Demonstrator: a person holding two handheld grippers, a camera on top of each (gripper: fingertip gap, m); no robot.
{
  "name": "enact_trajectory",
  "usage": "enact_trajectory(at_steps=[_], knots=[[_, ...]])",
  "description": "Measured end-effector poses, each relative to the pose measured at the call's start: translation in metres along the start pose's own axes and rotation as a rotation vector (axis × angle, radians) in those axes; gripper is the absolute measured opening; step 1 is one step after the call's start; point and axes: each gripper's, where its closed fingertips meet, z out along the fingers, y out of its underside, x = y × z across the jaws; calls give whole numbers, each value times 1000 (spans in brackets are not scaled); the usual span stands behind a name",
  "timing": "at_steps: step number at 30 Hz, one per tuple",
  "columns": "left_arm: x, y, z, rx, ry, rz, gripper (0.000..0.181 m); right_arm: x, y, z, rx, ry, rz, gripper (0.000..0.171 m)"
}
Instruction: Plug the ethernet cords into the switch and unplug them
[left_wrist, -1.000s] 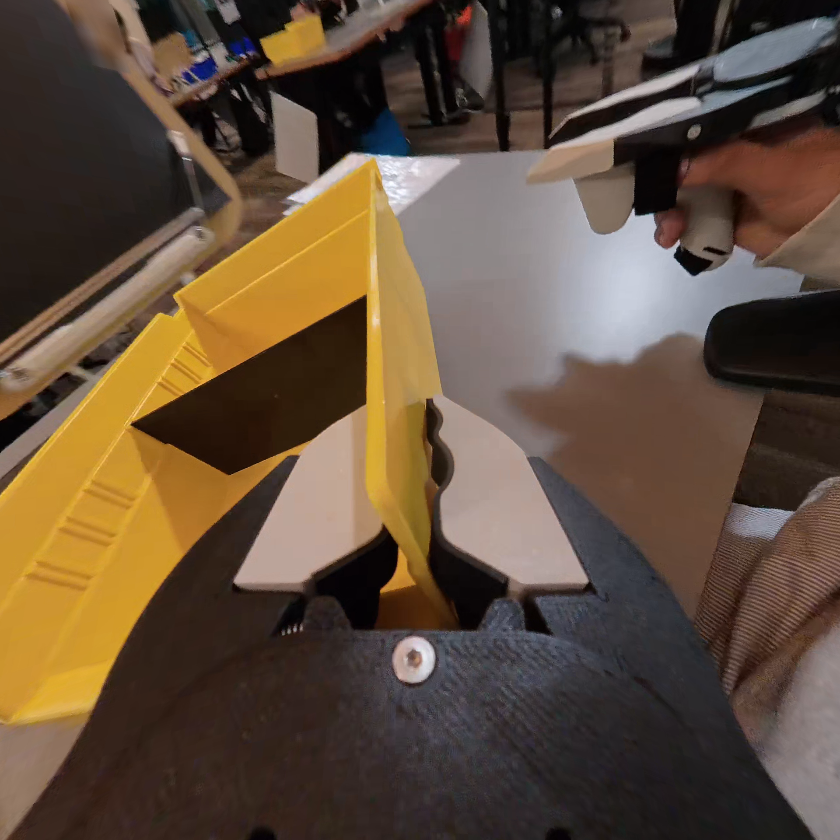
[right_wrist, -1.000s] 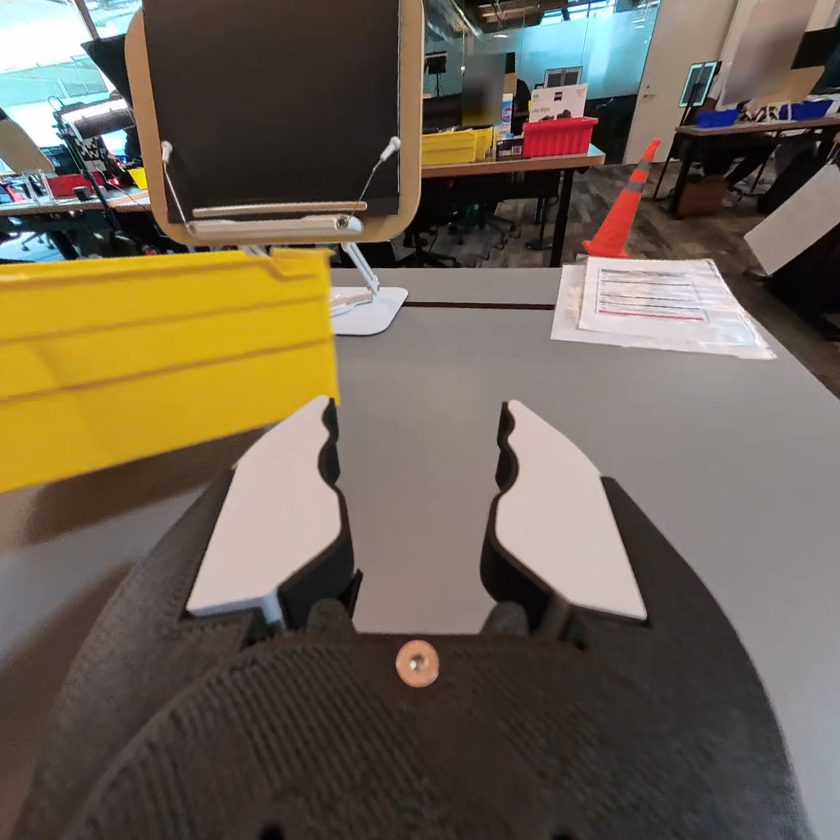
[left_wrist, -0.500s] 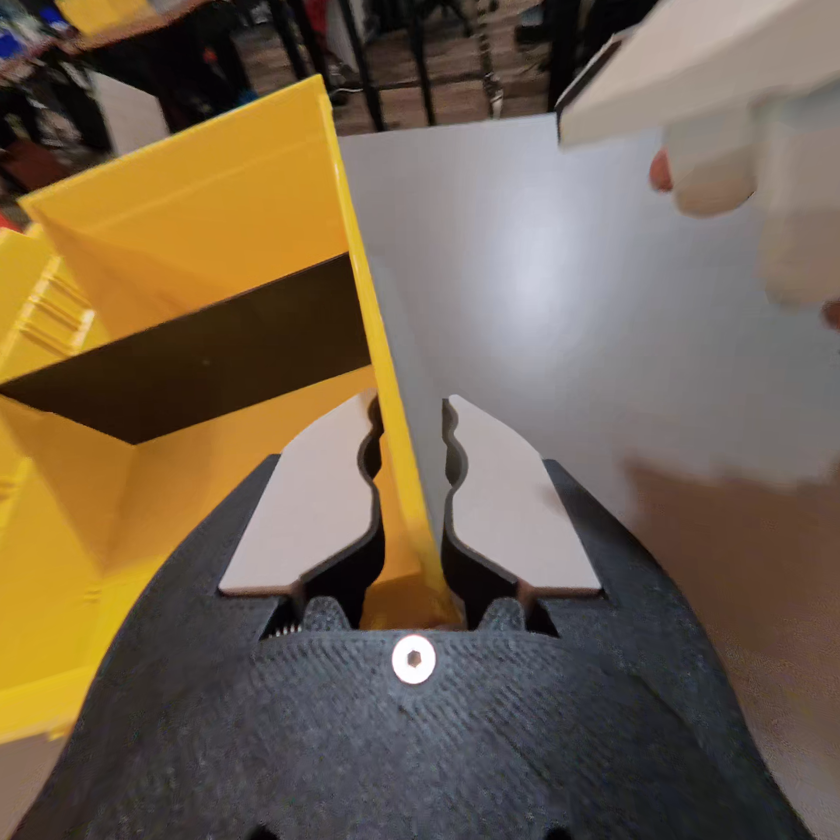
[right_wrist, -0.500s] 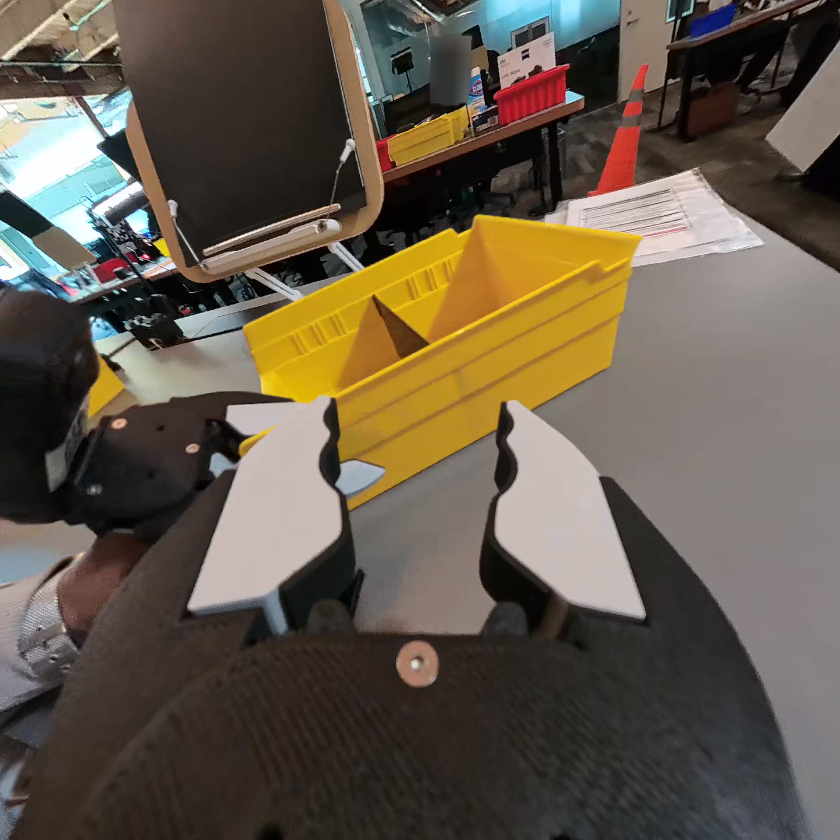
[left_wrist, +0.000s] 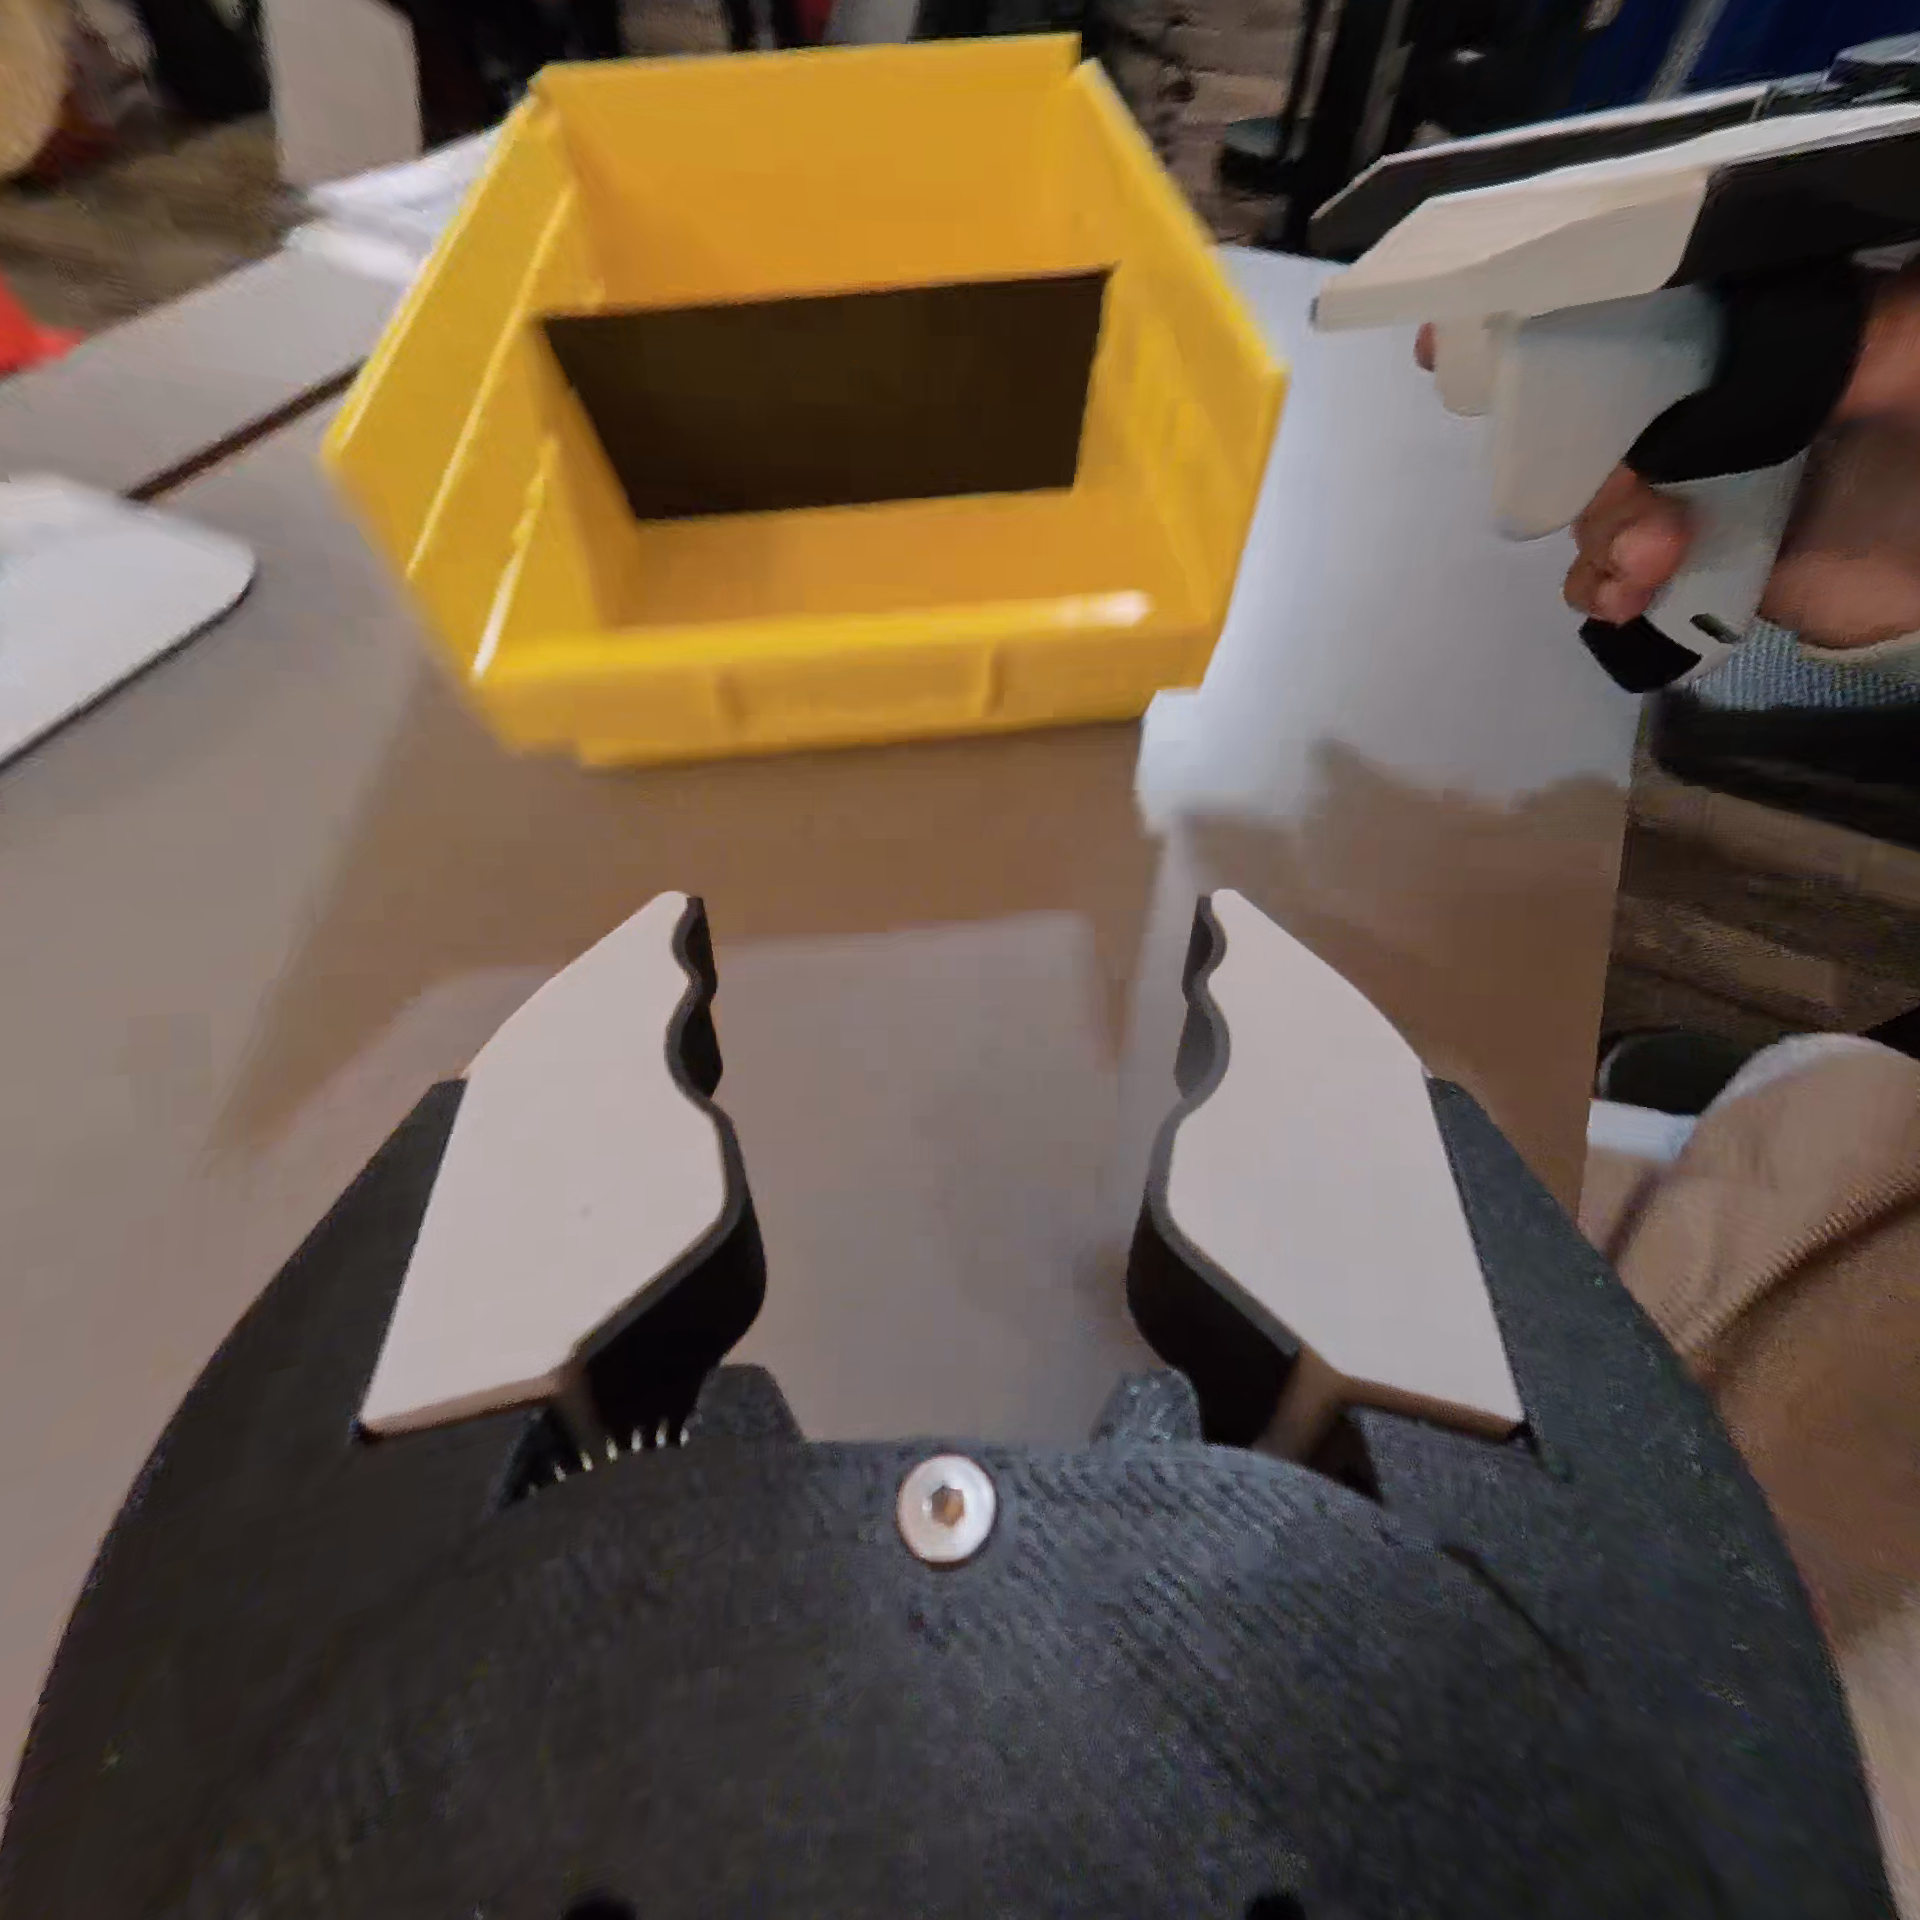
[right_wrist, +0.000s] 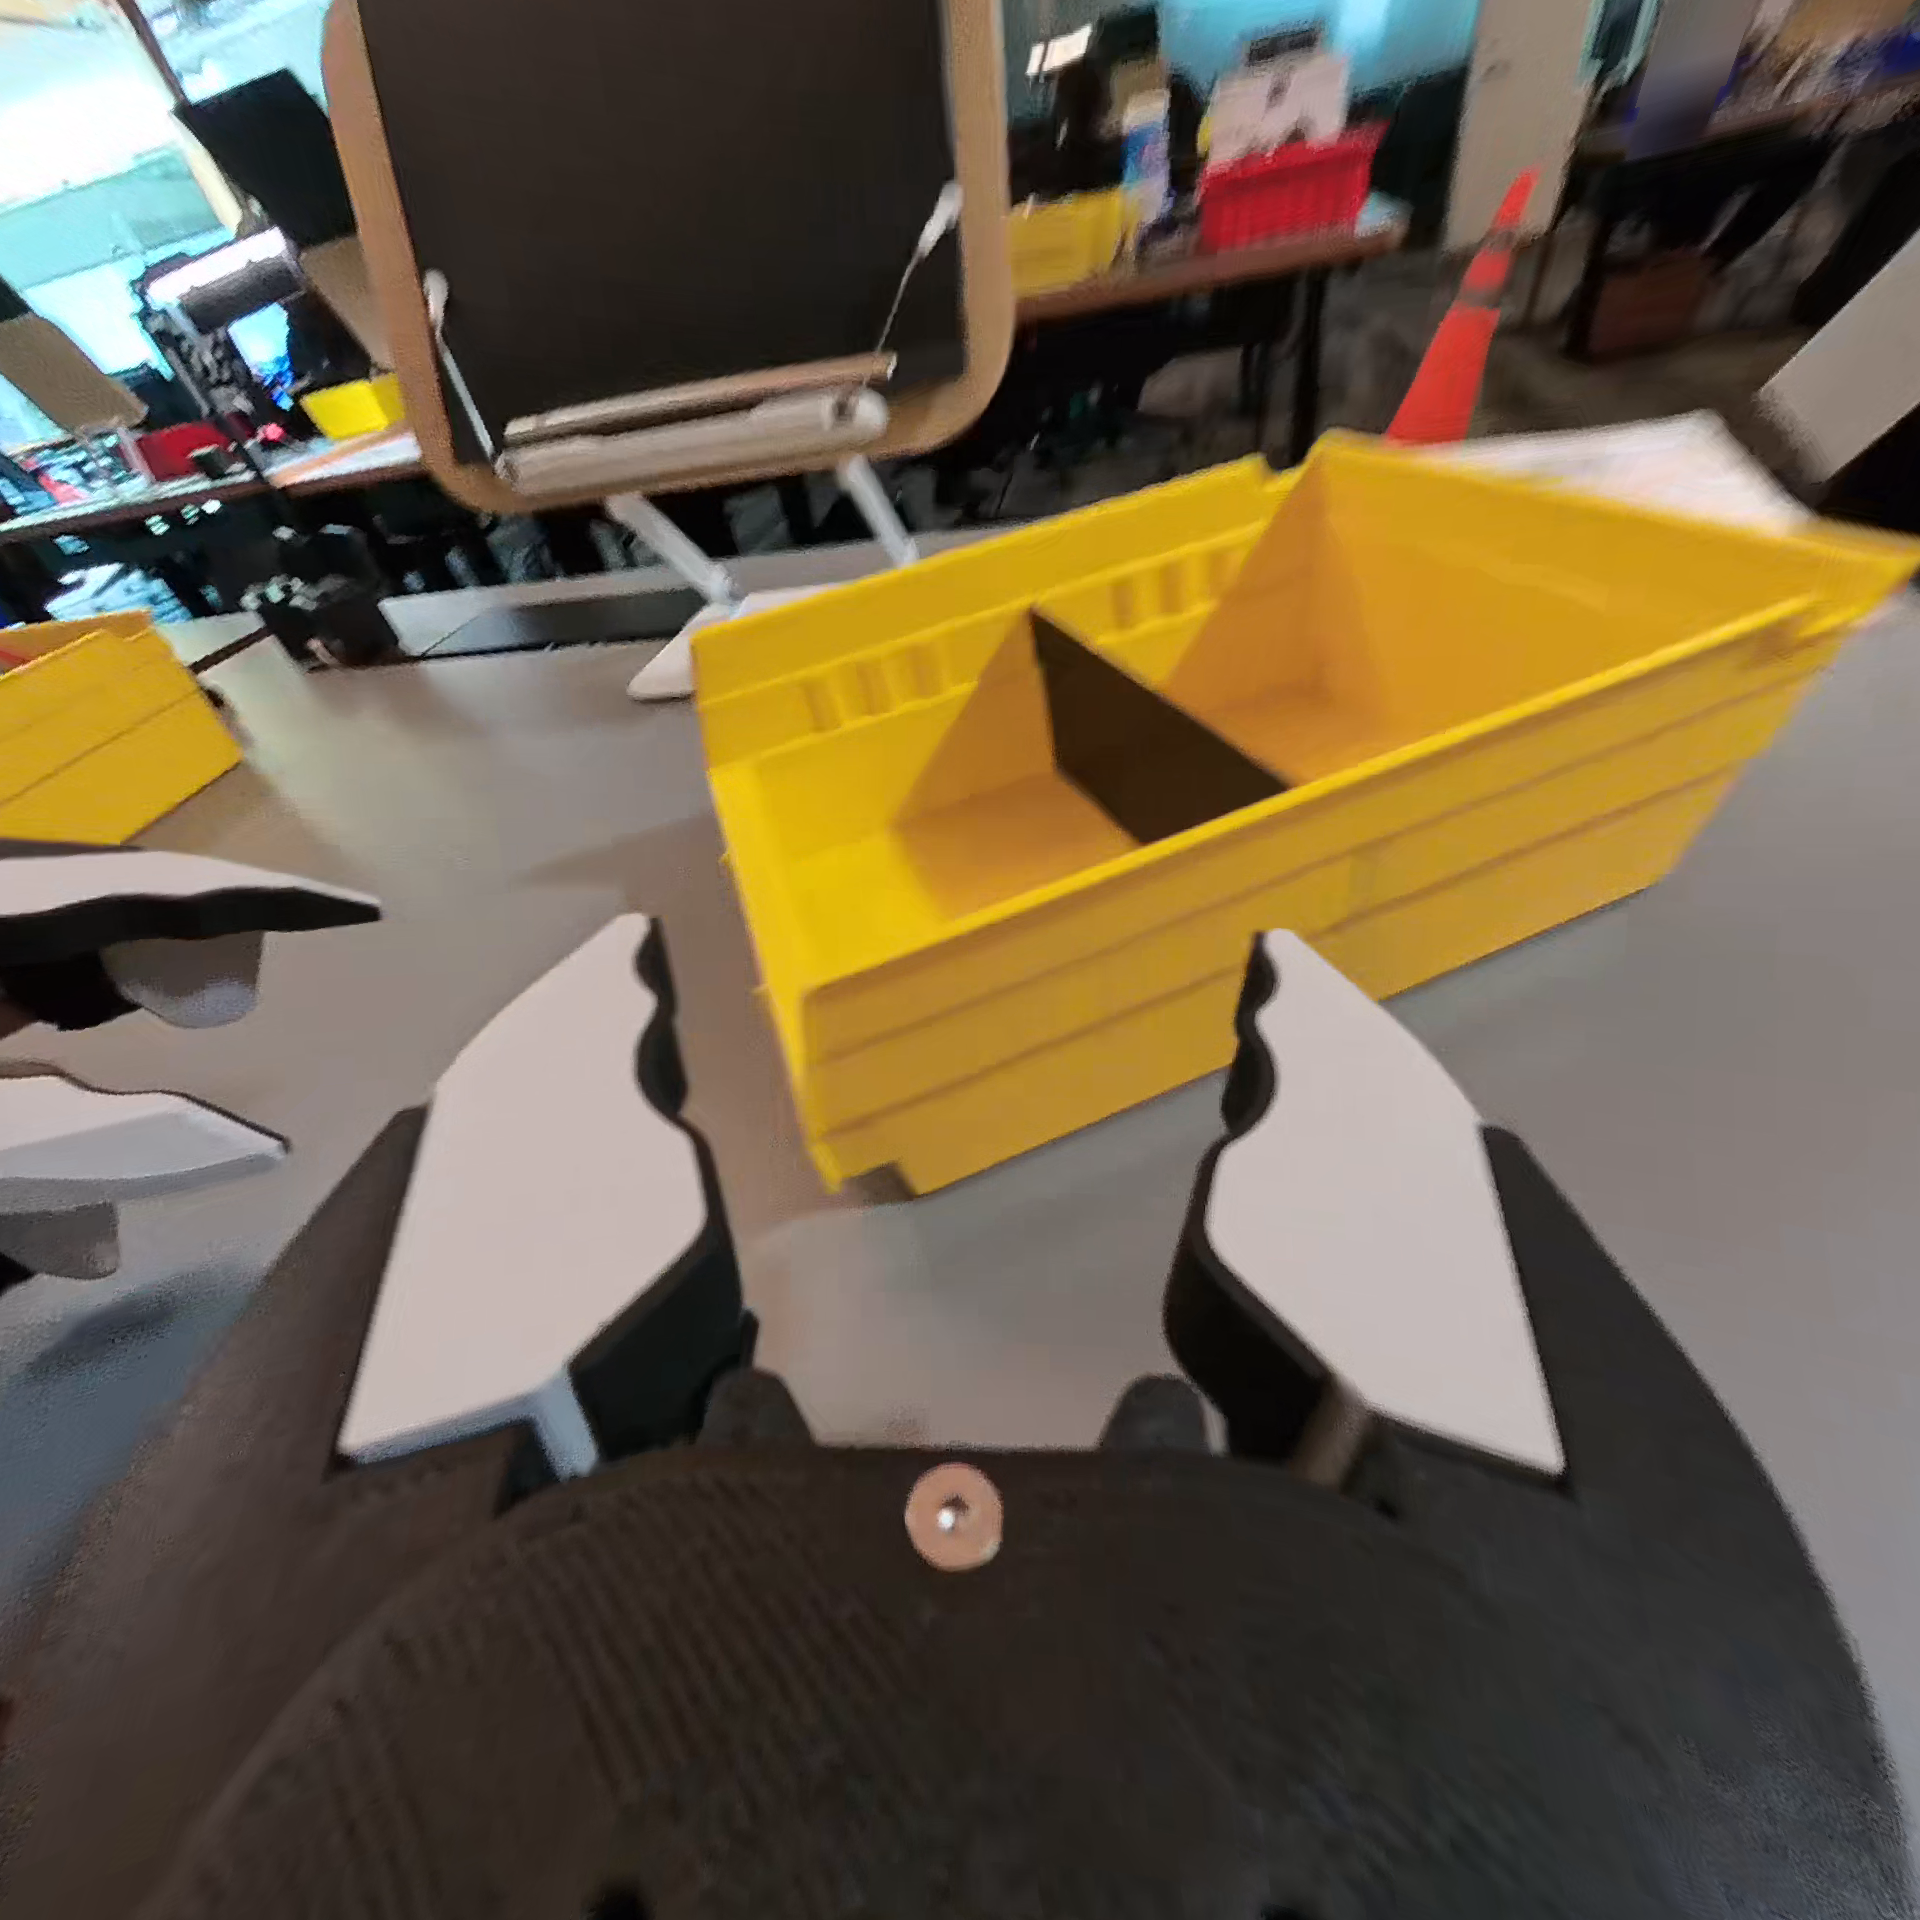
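A yellow bin (left_wrist: 831, 665) with a black divider (left_wrist: 831, 395) stands on the grey table, both compartments empty. My left gripper (left_wrist: 948, 914) is open and empty, a short way back from the bin's near end wall. My right gripper (right_wrist: 951, 935) is open and empty, hovering by the bin's long side (right_wrist: 1143, 1039). It also shows in the left wrist view (left_wrist: 1340, 301), to the right of the bin. The left gripper's open fingers show at the left edge of the right wrist view (right_wrist: 327, 1029). No ethernet cord or switch shows in either view.
A tablet-like black panel on a white stand (right_wrist: 665, 208) stands behind the bin, its base (left_wrist: 83, 592) on the table. A second yellow bin (right_wrist: 94, 738) sits far left. Papers (right_wrist: 1621, 468) lie behind the bin. The table edge (left_wrist: 1610, 935) runs at right.
My left gripper was shut on the bin's side wall; it has opened, let go and drawn back. The bin now stands free on the table. My right gripper swung toward the bin.
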Motion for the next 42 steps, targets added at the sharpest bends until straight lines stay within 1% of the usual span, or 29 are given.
enact_trajectory(at_steps=[1,2,4,7,9,11,13,14,16,20,23,26,28,30,34,38,42], knots=[[-7,11,-17,2,-21,-51,88,-6,9,8,-42,-16,33,112],[-11,19,-33,24,-36,-115,88,-8,16,16,-76,-28,54,118],[-14,24,-60,119,-37,-269,86,-7,28,29,-123,-44,66,123],[-12,8,-84,299,63,-499,83,0,33,45,-156,-36,73,125],[-14,12,-91,335,81,-537,79,9,33,52,-182,-10,51,115],[-17,25,-93,302,56,-516,76,17,32,57,-214,-15,36,105],[-19,27,-100,306,32,-488,74,27,30,58,-244,-35,30,100],[-21,26,-105,324,15,-479,73,35,28,57,-245,-29,33,91],[-24,28,-109,336,-4,-487,72,57,22,53,-226,4,43,69],[-23,28,-111,352,19,-527,66,110,11,38,-194,97,74,36],[-20,24,-112,365,16,-489,56,156,3,18,-177,200,41,18],[-18,20,-110,362,-1,-435,49,197,-3,-8,-139,295,-19,9],[-17,18,-105,353,5,-405,46,213,-3,-25,-82,310,35,4],[-15,15,-97,338,17,-377,44,216,-1,-40,-53,286,113,4],[-6,11,-78,302,62,-335,42,217,4,-64,-76,334,36,3],[7,8,-64,274,119,-291,40,213,7,-75,-79,342,8,3],[16,11,-58,244,154,-251,40,216,7,-81,-59,343,22,3]])
